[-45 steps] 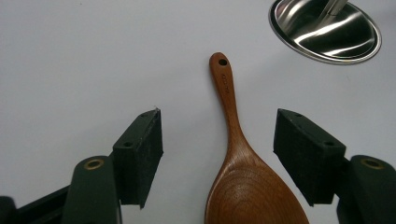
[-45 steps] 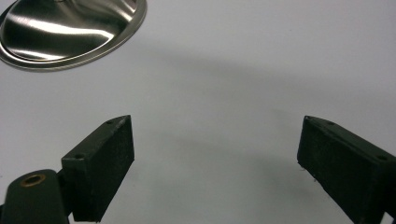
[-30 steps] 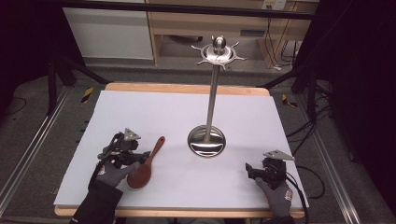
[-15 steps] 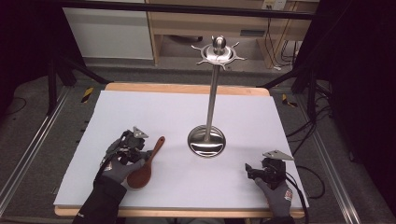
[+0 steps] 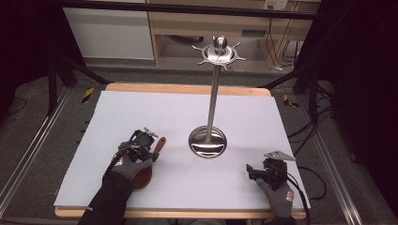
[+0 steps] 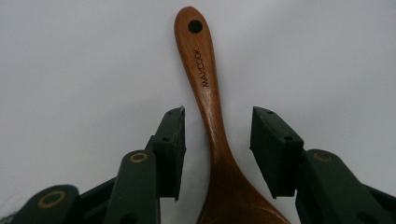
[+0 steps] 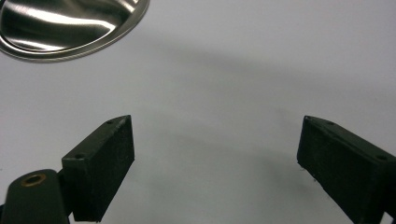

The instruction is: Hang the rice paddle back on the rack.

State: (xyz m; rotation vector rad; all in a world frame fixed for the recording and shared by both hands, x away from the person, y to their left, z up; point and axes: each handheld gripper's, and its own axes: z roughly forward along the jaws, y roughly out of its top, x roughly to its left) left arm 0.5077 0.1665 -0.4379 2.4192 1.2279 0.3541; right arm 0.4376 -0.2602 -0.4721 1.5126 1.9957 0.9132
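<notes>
White tabletop (image 5: 141, 112) holds a steel stand (image 5: 209, 140). Left of it, open left gripper (image 6: 217, 140) straddles a wooden spoon (image 6: 210, 107); right gripper (image 7: 215, 158) gapes open, holding nothing.

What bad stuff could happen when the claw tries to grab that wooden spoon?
The left gripper straddles the wooden spoon with gaps on both sides, nearer its left jaw, so closing might nudge or twist the spoon instead of clamping it squarely. The tall metal stand has a narrow pole, so bumping it while lifting could probably tip it.
</notes>
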